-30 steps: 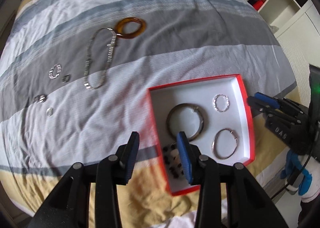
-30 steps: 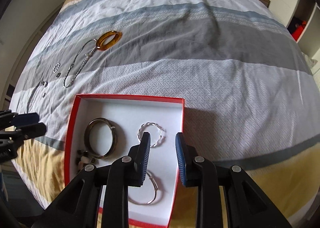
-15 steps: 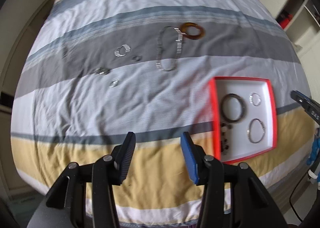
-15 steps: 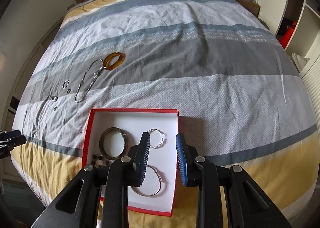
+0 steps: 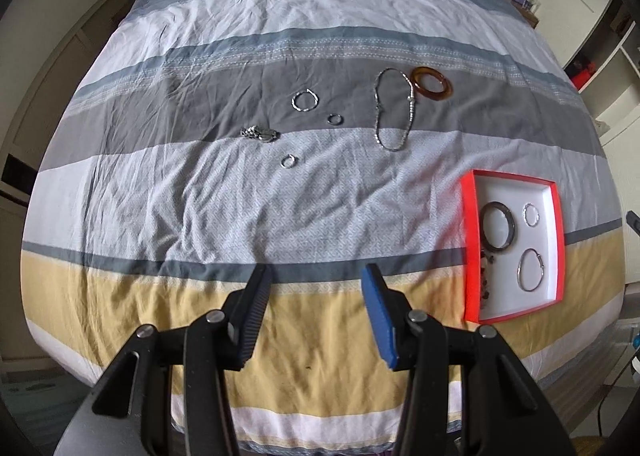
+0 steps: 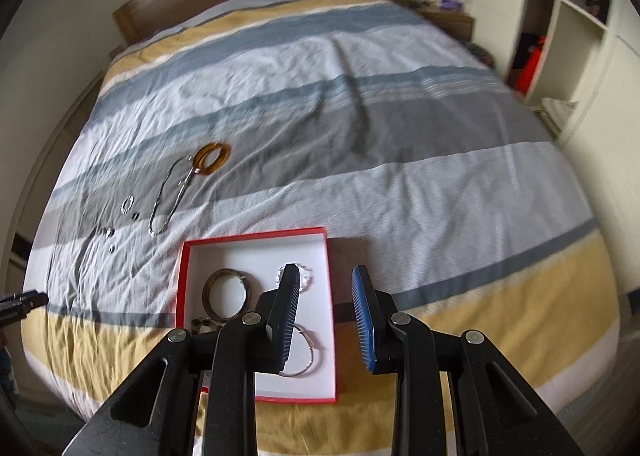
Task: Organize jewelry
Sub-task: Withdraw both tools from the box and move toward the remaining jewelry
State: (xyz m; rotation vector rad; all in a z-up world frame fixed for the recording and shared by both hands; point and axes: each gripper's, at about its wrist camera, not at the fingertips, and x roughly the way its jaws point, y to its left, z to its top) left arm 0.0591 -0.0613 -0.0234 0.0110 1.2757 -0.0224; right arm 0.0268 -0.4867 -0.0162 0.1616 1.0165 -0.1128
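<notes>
Both tongs are wide open and hold nothing: the left tongs (image 5: 316,276) hang over the bed (image 5: 200,195), the right tongs (image 6: 324,280) over the red box (image 6: 185,276) of bangles. Farther away, a chain (image 5: 394,109), an amber bangle (image 5: 432,83) and small rings (image 5: 305,100) lie on the bed

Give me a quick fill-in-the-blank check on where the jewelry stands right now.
1. The amber bangle lies on the ___ stripe of the bedspread.
2. The box has a ___ rim.
3. The left gripper holds ___.
4. The silver chain lies ___ the box.

Missing: gray; red; nothing; outside
</notes>
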